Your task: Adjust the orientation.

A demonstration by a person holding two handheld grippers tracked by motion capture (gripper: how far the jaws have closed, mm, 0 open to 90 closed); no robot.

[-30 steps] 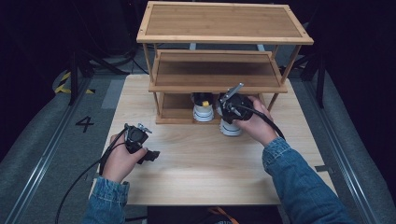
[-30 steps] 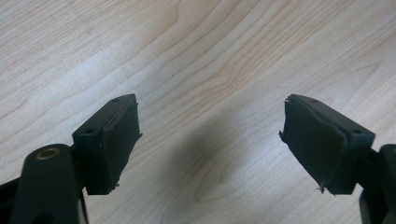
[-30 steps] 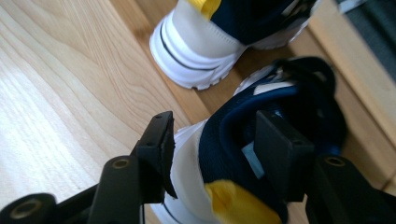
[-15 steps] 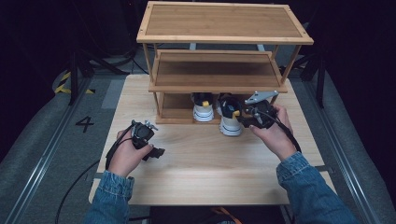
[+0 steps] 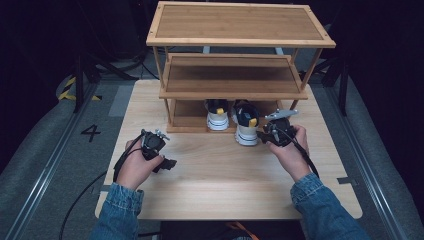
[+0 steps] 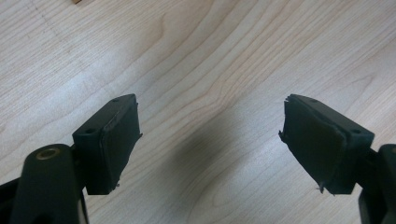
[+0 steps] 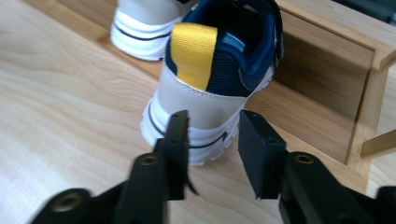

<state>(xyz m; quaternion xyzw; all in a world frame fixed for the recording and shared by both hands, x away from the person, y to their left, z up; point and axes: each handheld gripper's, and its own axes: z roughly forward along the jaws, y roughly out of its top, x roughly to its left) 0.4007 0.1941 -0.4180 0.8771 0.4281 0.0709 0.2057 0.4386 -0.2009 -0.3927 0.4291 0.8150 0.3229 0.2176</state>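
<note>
Sneaker (image 7: 210, 88) work under way: right gripper (image 7: 212, 140), jaws just narrowing yet empty, lines up behind its heel, probably to push it into the wooden rack (image 5: 235, 87); left gripper (image 6: 210, 144) waits, gaping and empty.

White shoe (image 7: 205, 88), yellow heel tab (image 7: 193, 52)

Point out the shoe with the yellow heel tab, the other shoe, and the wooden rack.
Near shoe (image 7: 201, 100): right gripper view, grey heel.
Far shoe (image 5: 217, 120): high view, white heel.
Wooden rack (image 5: 240, 22): high view, top shelf.
</note>
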